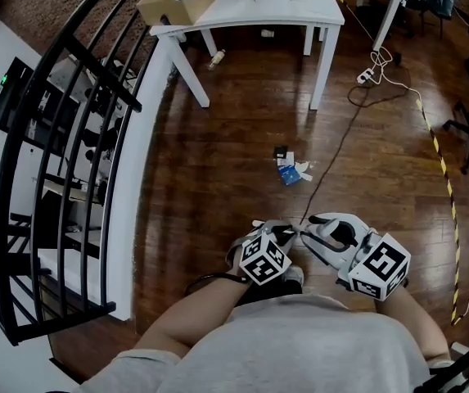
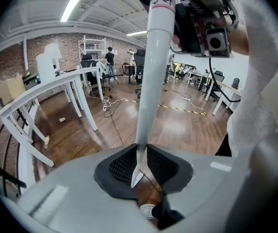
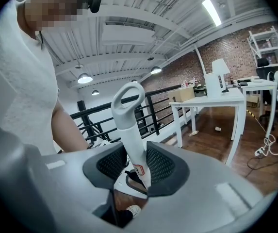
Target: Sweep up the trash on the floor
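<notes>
Left gripper (image 2: 139, 166) clamps pole (image 2: 151, 72), right gripper (image 3: 133, 166) handle (image 3: 129, 125); cable (image 1: 336, 150) perhaps touches trash (image 1: 290, 170).

Left gripper (image 1: 281, 232) clamps pole (image 2: 151, 81); right gripper (image 1: 317, 224) clamps handle (image 3: 129, 125); side by side.

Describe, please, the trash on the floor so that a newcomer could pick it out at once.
From the white table, look down the bare wood floor toward the person. The trash lies beside the thin black cable, in open floor. It is a small heap of blue, white and black scraps, unlike the lone bottle by the table leg.
</notes>
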Motion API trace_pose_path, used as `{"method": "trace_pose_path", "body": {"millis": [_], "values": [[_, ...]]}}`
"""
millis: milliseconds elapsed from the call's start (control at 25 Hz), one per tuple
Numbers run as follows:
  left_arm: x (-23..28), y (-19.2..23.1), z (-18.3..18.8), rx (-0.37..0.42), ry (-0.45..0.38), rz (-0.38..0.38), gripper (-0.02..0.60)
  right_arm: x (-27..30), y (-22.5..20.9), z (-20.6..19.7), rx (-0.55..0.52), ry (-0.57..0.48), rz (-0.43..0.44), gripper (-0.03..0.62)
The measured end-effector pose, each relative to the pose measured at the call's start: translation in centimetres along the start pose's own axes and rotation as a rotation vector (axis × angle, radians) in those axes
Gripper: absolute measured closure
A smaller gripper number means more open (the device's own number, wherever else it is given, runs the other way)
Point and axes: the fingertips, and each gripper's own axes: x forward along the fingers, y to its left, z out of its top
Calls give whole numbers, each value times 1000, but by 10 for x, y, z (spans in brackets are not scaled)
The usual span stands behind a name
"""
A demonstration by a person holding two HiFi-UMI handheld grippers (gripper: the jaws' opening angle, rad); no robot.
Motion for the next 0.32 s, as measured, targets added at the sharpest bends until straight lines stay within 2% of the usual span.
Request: {"method": "trace_pose_path", "body": {"millis": [320], "values": [[1, -1, -4, -2, -2, -18, 518, 4, -3, -2, 18, 3, -12, 467]]}}
